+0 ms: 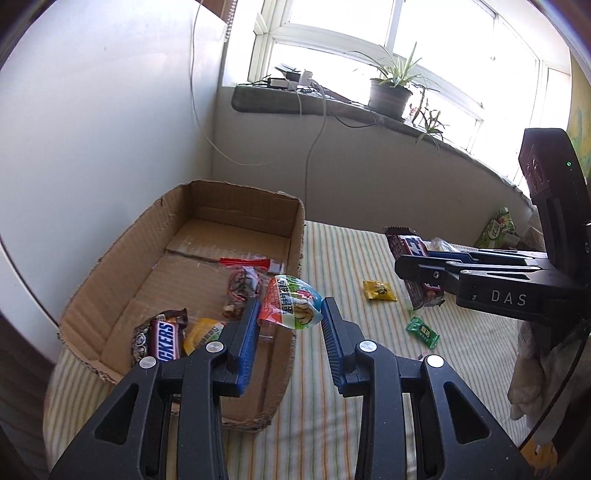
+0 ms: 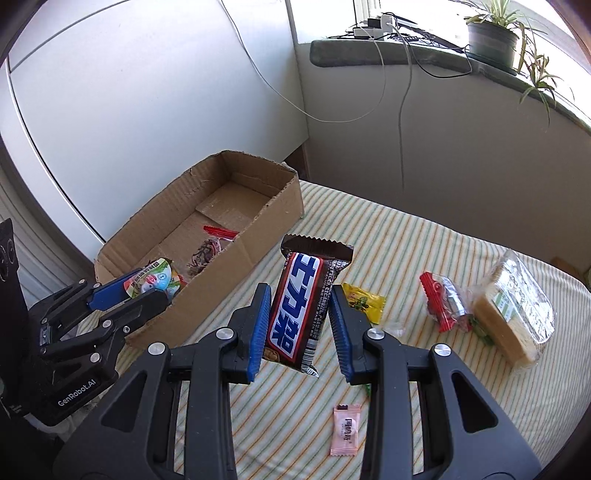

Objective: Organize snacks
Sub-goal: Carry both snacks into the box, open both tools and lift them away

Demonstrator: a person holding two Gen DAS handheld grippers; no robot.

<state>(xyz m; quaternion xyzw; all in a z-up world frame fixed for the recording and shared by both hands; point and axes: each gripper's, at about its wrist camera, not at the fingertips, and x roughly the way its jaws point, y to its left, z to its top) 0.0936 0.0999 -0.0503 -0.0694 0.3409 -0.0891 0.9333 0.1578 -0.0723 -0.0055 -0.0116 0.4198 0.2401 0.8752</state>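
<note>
White wall on left, meets grey-white wall under window at corner. Bright daylight thru window, glass blown out. Grey sill w/ potted plant, charger + cables hanging down wall. Bed w/ striped sheet, green/yellow/white lines. Yellowish wall at far right edge.

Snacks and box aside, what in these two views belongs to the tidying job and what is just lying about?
Job:
cardboard box with snacks already inside
round snack pack in left gripper
chocolate bar in right gripper
loose on the striped cloth: yellow packet, pink sachet, red-sealed bag, sandwich pack

Lying about:
potted plant
chargers and cables on the sill
</note>
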